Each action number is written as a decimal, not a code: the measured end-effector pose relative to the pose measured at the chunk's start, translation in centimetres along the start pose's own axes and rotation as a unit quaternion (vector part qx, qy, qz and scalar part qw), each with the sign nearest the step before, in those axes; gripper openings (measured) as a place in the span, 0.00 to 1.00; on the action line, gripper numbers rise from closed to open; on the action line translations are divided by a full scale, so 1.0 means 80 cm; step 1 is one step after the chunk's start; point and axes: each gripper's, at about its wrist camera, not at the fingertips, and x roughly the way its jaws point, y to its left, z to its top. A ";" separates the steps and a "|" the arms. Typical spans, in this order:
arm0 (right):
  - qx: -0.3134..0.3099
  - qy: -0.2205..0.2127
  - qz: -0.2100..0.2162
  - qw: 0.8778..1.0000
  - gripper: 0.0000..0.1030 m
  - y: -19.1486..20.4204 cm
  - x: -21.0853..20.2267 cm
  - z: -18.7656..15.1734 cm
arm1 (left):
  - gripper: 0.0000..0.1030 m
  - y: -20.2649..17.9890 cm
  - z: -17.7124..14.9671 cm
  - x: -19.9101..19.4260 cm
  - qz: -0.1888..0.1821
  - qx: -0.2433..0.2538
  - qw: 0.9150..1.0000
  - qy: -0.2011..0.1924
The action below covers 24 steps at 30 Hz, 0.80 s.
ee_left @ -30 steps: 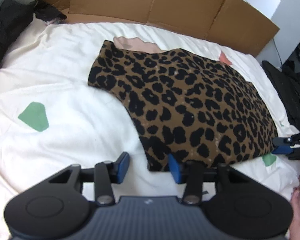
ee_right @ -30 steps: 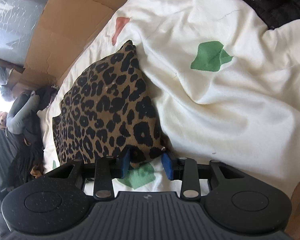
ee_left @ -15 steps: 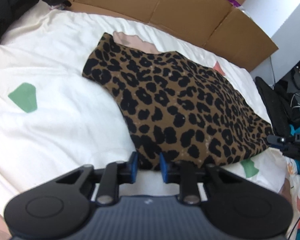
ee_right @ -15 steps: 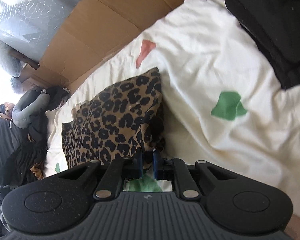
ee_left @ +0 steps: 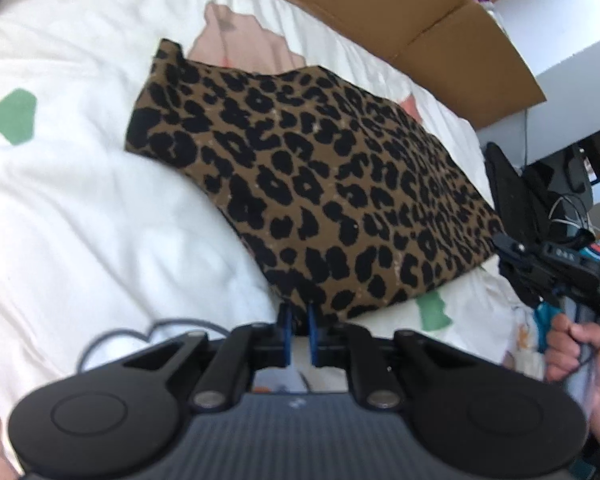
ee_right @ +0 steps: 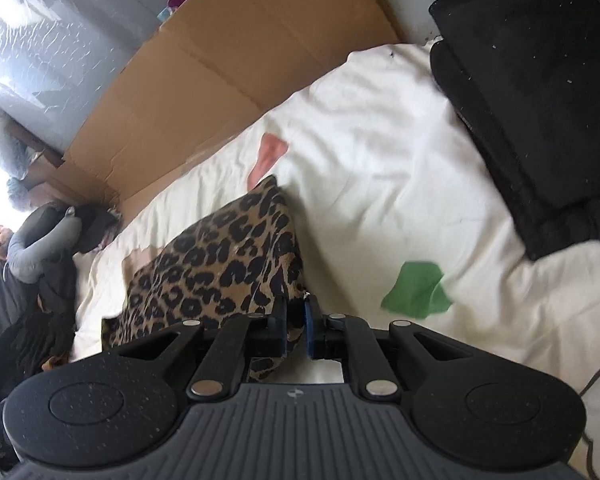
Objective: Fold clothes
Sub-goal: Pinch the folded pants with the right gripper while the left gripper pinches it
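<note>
A leopard-print garment (ee_left: 320,176) lies spread on the white bedcover (ee_left: 80,208). My left gripper (ee_left: 299,322) sits at its near corner; its jaws are closing, with the blue pads pinching the hem. In the right wrist view, the garment (ee_right: 220,264) rises off the bed in a fold toward my right gripper (ee_right: 295,320), which is shut on the other near corner. The right gripper (ee_left: 508,246) also shows at the right of the left wrist view, gripping the garment's edge, with a person's hand (ee_left: 572,344) below it.
Flattened cardboard (ee_left: 380,8) lines the far side of the bed. A pile of folded black clothes (ee_right: 540,120) lies on the bed to the right of the garment. Dark gear and cables (ee_left: 548,200) crowd the bed's right side. More dark clothing (ee_right: 40,280) lies at the far left.
Both grippers went from open around the garment's near corners to pinched on them. The right gripper has risen and lifted its corner. The left wrist view has rolled.
</note>
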 end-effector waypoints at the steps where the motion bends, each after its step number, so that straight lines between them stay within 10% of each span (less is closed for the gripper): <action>1: 0.000 -0.002 -0.002 1.000 0.06 -0.001 0.001 0.003 | 0.08 -0.004 0.000 0.001 -0.003 -0.003 1.000 0.008; 24: 0.013 -0.042 -0.047 0.998 0.17 -0.017 -0.002 0.057 | 0.02 -0.089 -0.023 0.046 -0.048 -0.021 0.993 0.109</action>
